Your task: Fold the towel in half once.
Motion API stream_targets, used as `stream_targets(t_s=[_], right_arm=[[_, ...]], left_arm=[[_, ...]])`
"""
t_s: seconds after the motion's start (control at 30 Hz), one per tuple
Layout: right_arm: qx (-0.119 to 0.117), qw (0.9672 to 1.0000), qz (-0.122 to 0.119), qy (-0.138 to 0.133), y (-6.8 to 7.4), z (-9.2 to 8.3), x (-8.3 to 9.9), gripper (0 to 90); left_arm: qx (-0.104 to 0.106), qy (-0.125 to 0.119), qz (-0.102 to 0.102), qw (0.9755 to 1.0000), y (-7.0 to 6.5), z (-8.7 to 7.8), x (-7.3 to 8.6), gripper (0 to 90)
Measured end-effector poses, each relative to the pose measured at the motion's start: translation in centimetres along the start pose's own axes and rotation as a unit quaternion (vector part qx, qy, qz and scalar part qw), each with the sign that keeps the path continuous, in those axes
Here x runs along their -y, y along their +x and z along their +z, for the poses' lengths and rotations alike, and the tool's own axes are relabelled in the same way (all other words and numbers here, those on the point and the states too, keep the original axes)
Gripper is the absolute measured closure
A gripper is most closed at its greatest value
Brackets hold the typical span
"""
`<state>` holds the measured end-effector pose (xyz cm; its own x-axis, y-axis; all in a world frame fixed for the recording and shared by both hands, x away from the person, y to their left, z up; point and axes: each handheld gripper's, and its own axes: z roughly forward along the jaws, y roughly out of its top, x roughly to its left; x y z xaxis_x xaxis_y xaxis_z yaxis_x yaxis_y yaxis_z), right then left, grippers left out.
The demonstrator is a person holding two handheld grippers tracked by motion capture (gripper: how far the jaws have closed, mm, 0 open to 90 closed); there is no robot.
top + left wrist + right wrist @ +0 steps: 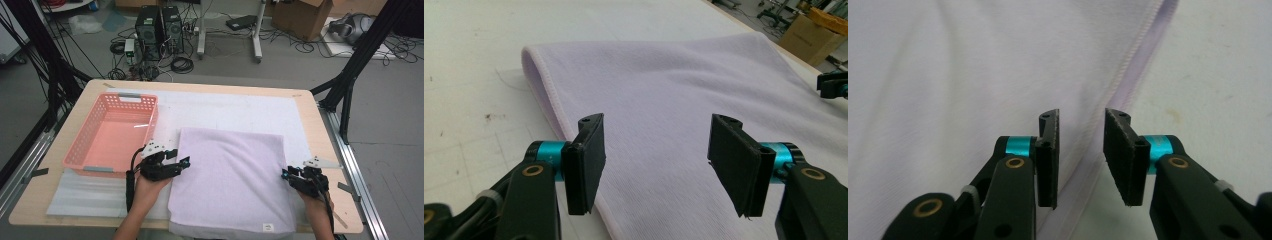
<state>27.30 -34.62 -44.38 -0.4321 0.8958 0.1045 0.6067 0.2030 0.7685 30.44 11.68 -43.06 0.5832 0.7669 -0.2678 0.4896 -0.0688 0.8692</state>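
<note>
Pink basket (112, 135) beside the folded towel (232, 175).

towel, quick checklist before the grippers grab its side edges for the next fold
1. Towel lies flat, folded, on the table: ok.
2. Left gripper jaws apart, nothing pinched, towel's left hem beneath them: ok.
3. Right gripper lined up over the right hem, narrow gap, not clamped: ok.
4. Both grippers roughly level with each other across the towel: ok.
5. Pink basket stands beside the left gripper, apart from the towel: ok.
6. How many layers each hem holds: cannot tell.
</note>
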Motion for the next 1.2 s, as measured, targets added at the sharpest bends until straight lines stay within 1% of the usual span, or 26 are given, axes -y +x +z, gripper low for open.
stream_targets(t_s=[0.07,0.1,0.13,0.17,0.2,0.23,0.27,0.3,0.33,0.37,0.4,0.43,0.47,0.53,0.6,0.7,0.73,0.83,0.9,0.97,1.0,1.03,1.07,1.1,1.13,1.2], right_arm=[[-0.001,1.0000,-0.003,0.005,-0.4,1.0,-0.4,75.1],[-0.005,1.0000,-0.003,0.004,-0.5,1.4,-0.6,78.9],[-0.011,0.9999,-0.006,0.006,-0.6,1.7,-0.8,85.6],[-0.012,0.9998,-0.015,0.007,-0.6,1.8,-1.0,87.8],[-0.002,0.9997,-0.023,0.012,-0.7,1.8,-1.2,88.3],[0.008,0.9996,-0.023,0.014,-0.7,1.8,-1.3,88.5],[0.028,0.9992,-0.023,0.016,-1.1,1.5,-1.4,88.6],[0.026,0.9995,-0.014,0.013,-1.6,1.3,-1.3,88.6],[0.018,0.9997,0.003,0.014,-2.0,1.2,-1.2,88.6],[0.010,0.9998,0.007,0.016,-2.2,1.2,-1.2,87.8],[0.002,0.9999,0.003,0.014,-2.3,1.3,-1.2,86.2],[-0.006,0.9999,0.000,0.008,-2.3,1.3,-1.2,75.6],[-0.009,0.9999,0.005,-0.001,-2.4,1.3,-1.4,65.7],[-0.013,0.9993,0.026,-0.023,-2.7,1.2,-1.8,61.8],[-0.002,0.9990,0.036,-0.028,-3.2,1.5,-2.3,59.2],[0.000,0.9992,0.038,-0.011,-3.6,2.7,-3.0,57.1],[-0.001,0.9993,0.037,-0.002,-3.6,3.1,-3.2,56.7],[-0.004,0.9994,0.030,0.016,-3.2,4.2,-3.5,54.2],[0.007,0.9996,0.019,0.019,-2.9,4.4,-3.6,54.8],[0.020,0.9995,0.003,0.024,-2.5,4.4,-3.6,57.7],[0.023,0.9994,-0.005,0.025,-2.4,4.5,-3.6,61.0],[0.020,0.9995,-0.007,0.025,-2.3,4.5,-3.7,70.2],[0.004,0.9996,-0.005,0.027,-2.2,4.5,-3.7,76.8],[0.005,0.9996,-0.010,0.026,-2.1,4.5,-3.7,80.2],[0.001,0.9996,-0.007,0.028,-1.9,4.6,-3.7,82.8],[0.000,0.9996,-0.002,0.027,-1.9,4.6,-3.7,84.0]], left_arm=[[-0.002,-0.001,-0.003,1.0000,0.4,0.7,-0.3,39.6],[-0.005,-0.001,-0.004,1.0000,0.6,1.0,-0.5,39.6],[-0.006,-0.004,-0.004,1.0000,0.7,1.2,-0.5,39.6],[-0.008,0.001,-0.006,1.0000,0.9,1.5,-0.6,39.6],[-0.011,0.003,-0.005,0.9999,1.0,1.8,-0.7,39.6],[-0.012,0.006,-0.010,0.9999,1.1,2.1,-0.9,39.6],[-0.010,0.008,-0.014,0.9998,1.3,2.3,-1.1,39.6],[-0.012,0.008,-0.016,0.9998,1.4,2.5,-1.3,39.6],[-0.015,0.008,-0.019,0.9997,1.5,2.7,-1.5,39.5],[-0.018,0.009,-0.020,0.9996,1.6,3.0,-1.6,39.0],[-0.024,0.012,-0.024,0.9994,1.7,3.4,-1.7,38.6],[-0.027,0.015,-0.027,0.9992,1.9,3.7,-1.7,37.9],[-0.028,0.017,-0.030,0.9990,2.1,4.0,-1.7,37.9],[-0.041,0.021,-0.036,0.9983,2.3,4.6,-1.5,37.7],[-0.057,0.028,-0.037,0.9973,2.7,5.0,-1.3,37.2],[-0.065,0.044,-0.058,0.9953,3.3,5.5,-1.0,37.0],[-0.064,0.056,-0.058,0.9947,3.3,5.7,-1.2,37.2],[-0.062,0.071,-0.042,0.9947,3.2,6.2,-1.5,36.7],[-0.063,0.072,-0.034,0.9948,3.1,6.4,-1.6,36.7],[-0.070,0.077,-0.011,0.9945,2.9,6.4,-1.5,37.6],[-0.075,0.080,-0.001,0.9939,2.7,6.5,-1.5,37.9],[-0.084,0.083,0.011,0.9929,2.5,6.6,-1.5,38.3],[-0.096,0.088,0.028,0.9910,2.2,6.6,-1.4,39.6],[-0.107,0.091,0.041,0.9892,2.0,6.6,-1.4,43.4],[-0.109,0.090,0.040,0.9891,2.1,6.6,-1.4,46.8],[-0.112,0.089,0.033,0.9892,2.3,6.4,-1.5,54.4]])
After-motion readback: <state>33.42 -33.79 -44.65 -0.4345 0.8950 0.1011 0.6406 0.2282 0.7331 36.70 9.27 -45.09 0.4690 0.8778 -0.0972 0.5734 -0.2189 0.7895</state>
